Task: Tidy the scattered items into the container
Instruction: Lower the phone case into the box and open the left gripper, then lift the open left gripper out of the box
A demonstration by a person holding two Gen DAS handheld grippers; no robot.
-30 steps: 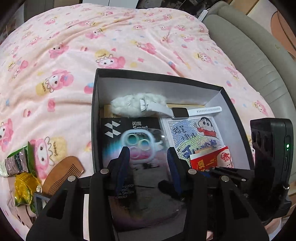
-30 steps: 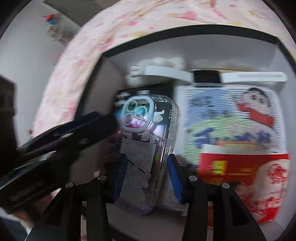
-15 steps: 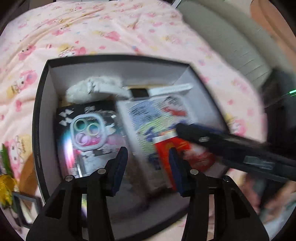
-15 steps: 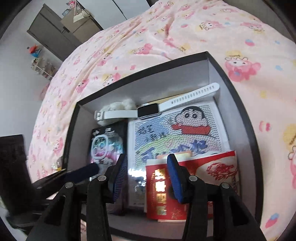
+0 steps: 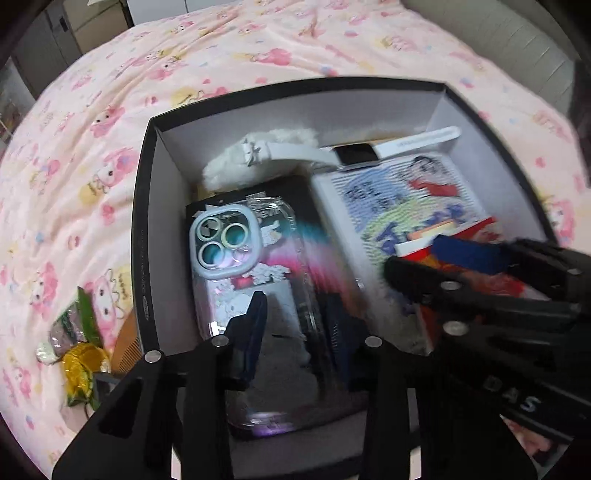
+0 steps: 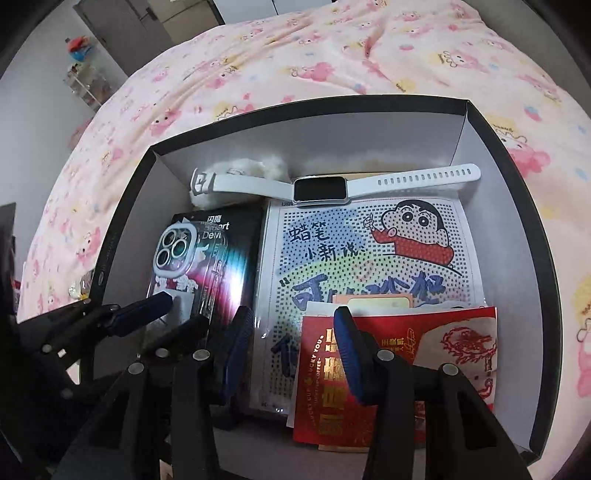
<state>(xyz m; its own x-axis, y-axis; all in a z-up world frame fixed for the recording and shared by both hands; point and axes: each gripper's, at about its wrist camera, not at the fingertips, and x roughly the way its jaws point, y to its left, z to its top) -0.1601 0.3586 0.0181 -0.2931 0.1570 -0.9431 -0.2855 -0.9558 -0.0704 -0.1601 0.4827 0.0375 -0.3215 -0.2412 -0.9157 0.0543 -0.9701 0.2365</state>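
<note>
A black box (image 5: 142, 236) (image 6: 517, 229) sits on the pink bedspread. In it lie a clear phone case (image 5: 236, 266) (image 6: 177, 266) on a black package, a white watch (image 5: 354, 153) (image 6: 321, 188), a white fluffy item (image 5: 236, 173), a cartoon bead sheet (image 6: 369, 254) and a red packet (image 6: 424, 354). My left gripper (image 5: 295, 332) is open and empty, low over the phone case. My right gripper (image 6: 291, 350) is open and empty over the box's near part; it also shows in the left wrist view (image 5: 480, 280).
Outside the box on its left lie a wooden comb (image 5: 127, 341), a green snack packet (image 5: 74, 321) and a gold-wrapped item (image 5: 83, 373). The pink patterned bedspread (image 6: 295, 55) spreads beyond. Cabinets (image 6: 129, 33) stand at the far left.
The phone case now lies in the box, free of both grippers. My right gripper pulled back and up from it. My left gripper shifted over the case.
</note>
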